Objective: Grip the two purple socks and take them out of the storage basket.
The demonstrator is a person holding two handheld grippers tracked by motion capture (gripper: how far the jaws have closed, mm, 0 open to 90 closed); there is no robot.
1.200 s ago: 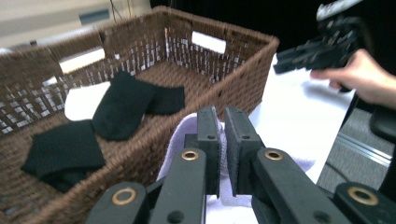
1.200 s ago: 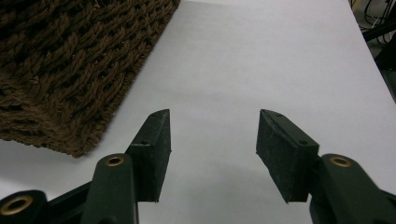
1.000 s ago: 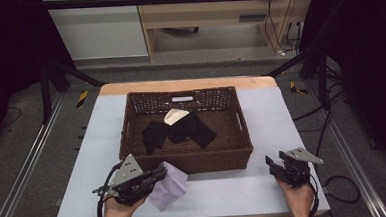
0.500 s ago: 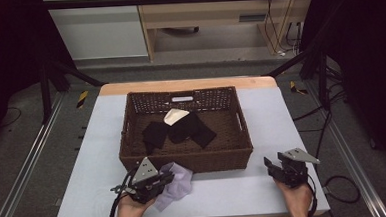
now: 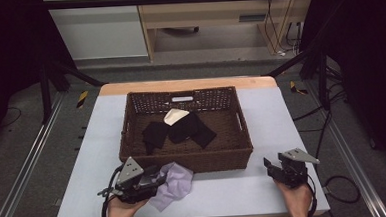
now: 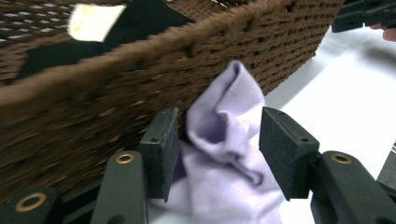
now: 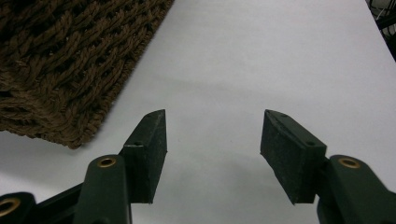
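Your left gripper point(image 6: 215, 154) has just been opening: its jaws now stand apart with the lilac cloth point(image 6: 224, 154) loose between them, no longer pinched. A second ago it held the cloth higher; now the cloth rests crumpled on the table point(image 5: 235, 194), so the set-down looks done and you can likely back away. The cloth lies just beside the near wall of the basket point(image 5: 127, 127), outside it. Your right gripper point(image 7: 212, 154) is spread, holding nothing, over bare table near the basket's corner.
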